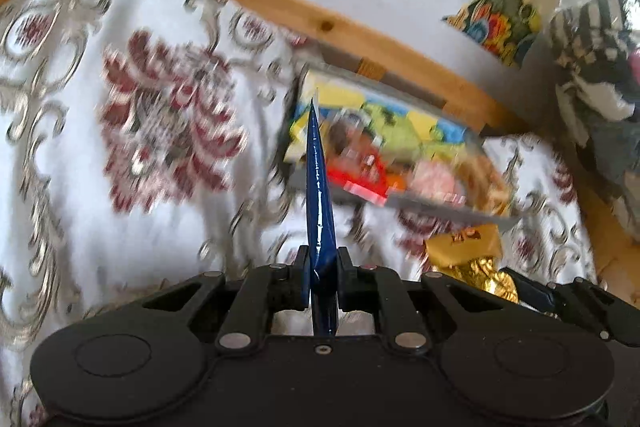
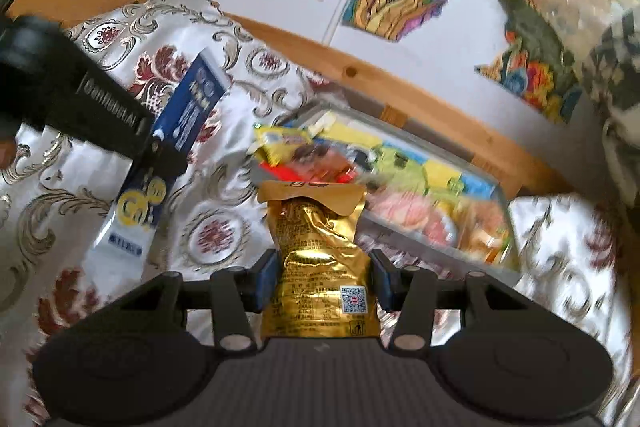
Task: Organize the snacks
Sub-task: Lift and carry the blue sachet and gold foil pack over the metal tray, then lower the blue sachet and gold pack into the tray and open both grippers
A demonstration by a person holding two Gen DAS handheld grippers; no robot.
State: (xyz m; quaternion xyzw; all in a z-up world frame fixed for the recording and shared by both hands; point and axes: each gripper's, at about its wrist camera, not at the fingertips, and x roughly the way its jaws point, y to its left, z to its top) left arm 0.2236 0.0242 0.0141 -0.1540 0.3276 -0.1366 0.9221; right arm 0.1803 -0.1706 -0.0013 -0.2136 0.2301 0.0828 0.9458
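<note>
Pinching the blue packet (image 1: 320, 187) edge-on, the left gripper (image 1: 322, 279) looked slip-prone; the right gripper (image 2: 325, 279) clamped the gold pouch (image 2: 320, 267) by its sides, which might've snagged the full tray (image 2: 496, 187).

A crinkled gold foil snack packet (image 2: 320, 275) is clamped between the fingers of the right gripper (image 2: 325, 285). Beyond it, a clear plastic tray (image 2: 452, 239) filled with colourful snack packets is seen on the floral white tablecloth (image 2: 224, 195). At left, a blue-and-white flat packet (image 2: 176, 131) is gripped by the left gripper (image 2: 160, 151).
</note>
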